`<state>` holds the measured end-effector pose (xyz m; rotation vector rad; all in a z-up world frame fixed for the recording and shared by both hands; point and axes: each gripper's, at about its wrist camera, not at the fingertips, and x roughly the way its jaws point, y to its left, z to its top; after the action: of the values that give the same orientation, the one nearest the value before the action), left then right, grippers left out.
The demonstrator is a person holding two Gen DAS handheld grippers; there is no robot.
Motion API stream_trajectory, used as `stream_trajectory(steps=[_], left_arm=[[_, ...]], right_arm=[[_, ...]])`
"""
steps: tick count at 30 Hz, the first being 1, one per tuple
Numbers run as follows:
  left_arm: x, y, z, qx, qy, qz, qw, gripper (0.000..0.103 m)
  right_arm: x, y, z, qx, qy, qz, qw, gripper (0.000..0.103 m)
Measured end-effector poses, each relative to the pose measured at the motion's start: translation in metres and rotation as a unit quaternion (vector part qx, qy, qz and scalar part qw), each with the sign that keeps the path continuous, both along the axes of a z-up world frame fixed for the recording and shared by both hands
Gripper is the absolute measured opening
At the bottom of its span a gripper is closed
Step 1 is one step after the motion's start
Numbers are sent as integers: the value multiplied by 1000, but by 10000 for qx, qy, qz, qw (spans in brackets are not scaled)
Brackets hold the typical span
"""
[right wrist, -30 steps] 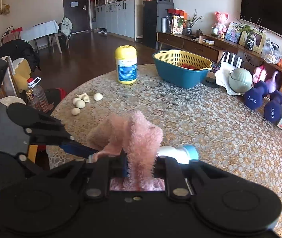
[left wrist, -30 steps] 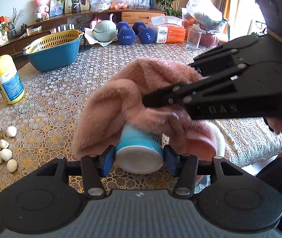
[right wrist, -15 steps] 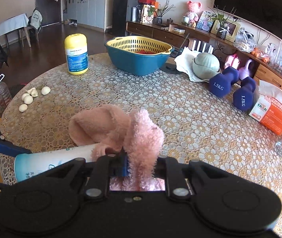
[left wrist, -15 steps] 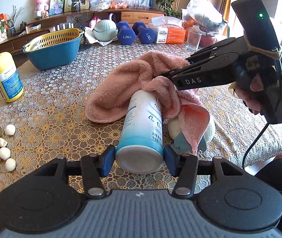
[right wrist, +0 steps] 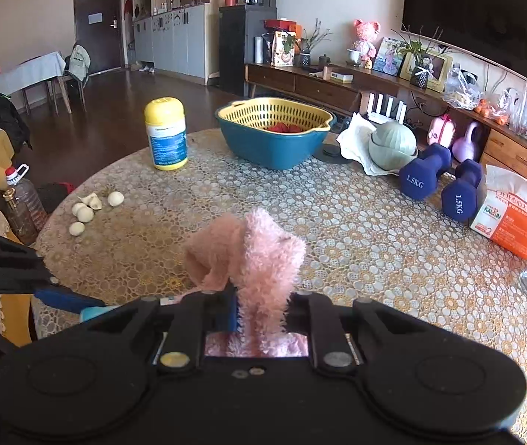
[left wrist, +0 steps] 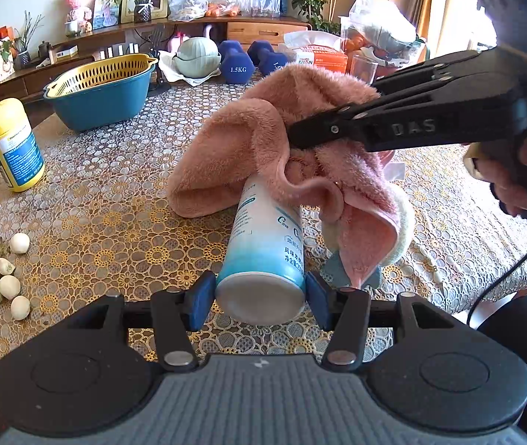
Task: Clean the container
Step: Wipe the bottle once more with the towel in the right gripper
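A white and blue cylindrical container (left wrist: 263,244) lies lengthwise, its base clamped between the blue pads of my left gripper (left wrist: 259,296), which is shut on it. A fluffy pink cloth (left wrist: 263,141) drapes over the container's far end. My right gripper (left wrist: 300,137) comes in from the right, shut on that cloth. In the right wrist view the pink cloth (right wrist: 252,256) sticks up between the fingers of the right gripper (right wrist: 259,315); only a sliver of the container (right wrist: 94,311) shows at lower left, beside the left gripper's blue pad (right wrist: 63,298).
On the lace-covered round table (left wrist: 107,193) stand a yellow-lidded jar (left wrist: 13,144), a blue basin with a yellow strainer (left wrist: 100,89), blue dumbbells (left wrist: 237,63), an orange box (left wrist: 322,57) and a glass (left wrist: 363,68). Garlic cloves (left wrist: 5,278) lie at the left edge.
A second ago the cloth covered nearly all the container; it slid toward the far end, and now covers slightly more again. The left gripper kept its hold.
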<state>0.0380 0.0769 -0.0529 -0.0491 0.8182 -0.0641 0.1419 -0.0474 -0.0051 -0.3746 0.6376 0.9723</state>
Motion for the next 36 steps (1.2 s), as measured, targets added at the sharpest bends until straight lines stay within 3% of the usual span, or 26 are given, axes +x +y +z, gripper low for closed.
stream_trajectory(steps=[6,13,21,36], left_arm=[[0,0,0,8,0,-2,10000,52],[-1,0,1,34,-1,-7,10000,53],[-2,0,0,13,24,-10,10000,52],[-1,2,0,-54,26,-10,10000,52]], right_arm=[[-35,5,18,176,13,582,9981,16],[-62,16,14,93,143,1046,9944,16],[-48,26,-7,-149,151,869,9960,16],[-3,27,-17,-435,-58,288,9986,17]])
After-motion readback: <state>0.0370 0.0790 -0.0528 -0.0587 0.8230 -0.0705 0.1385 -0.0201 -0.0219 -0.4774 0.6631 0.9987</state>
